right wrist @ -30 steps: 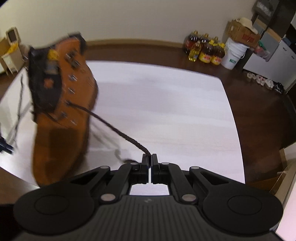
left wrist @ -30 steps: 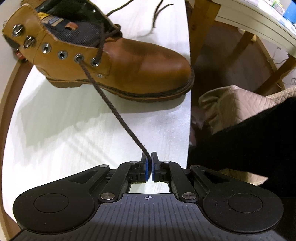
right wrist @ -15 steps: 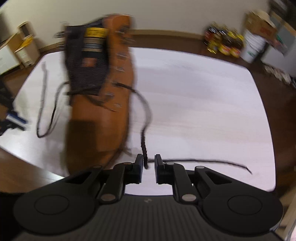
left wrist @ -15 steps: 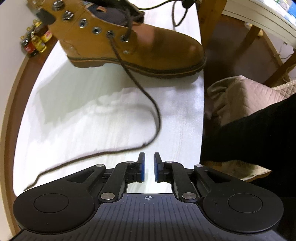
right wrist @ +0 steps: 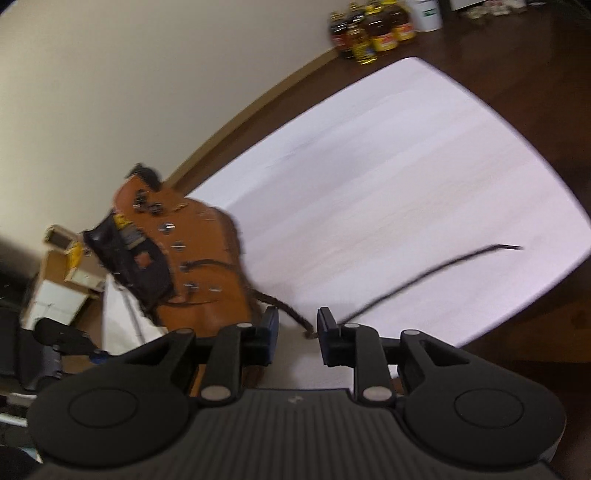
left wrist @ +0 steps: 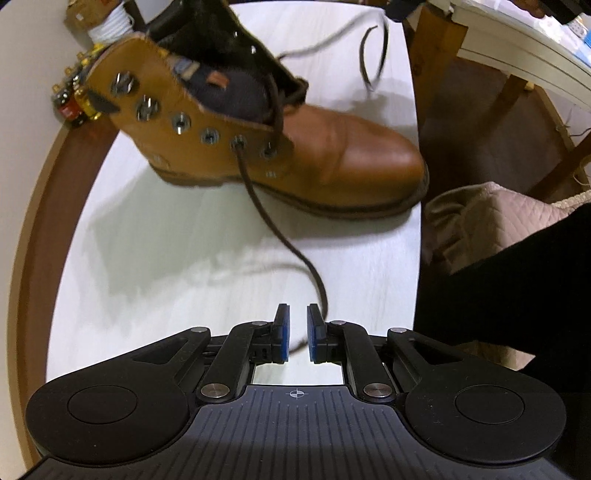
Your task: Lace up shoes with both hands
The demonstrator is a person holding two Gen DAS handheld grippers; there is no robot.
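A brown leather boot lies on the white table, toe to the right in the left wrist view. A dark braided lace leaves its second eyelet and curls slack down past my left gripper. That gripper is open, its blue pads apart and pressing nothing. In the blurred right wrist view the boot sits at the left. The other lace end runs from it, between the fingers of my right gripper and out across the table. Its jaws are opening and the pads do not press the lace.
Oil bottles stand on the dark floor beyond the table's far corner. A cardboard box sits at the left. A quilted beige cushion, a wooden table leg and a person's black sleeve lie past the table's right edge.
Both grippers have opened and let go of the lace ends, which now lie slack. The right gripper has swung sideways and rolled; the boot has moved to the left of its view.
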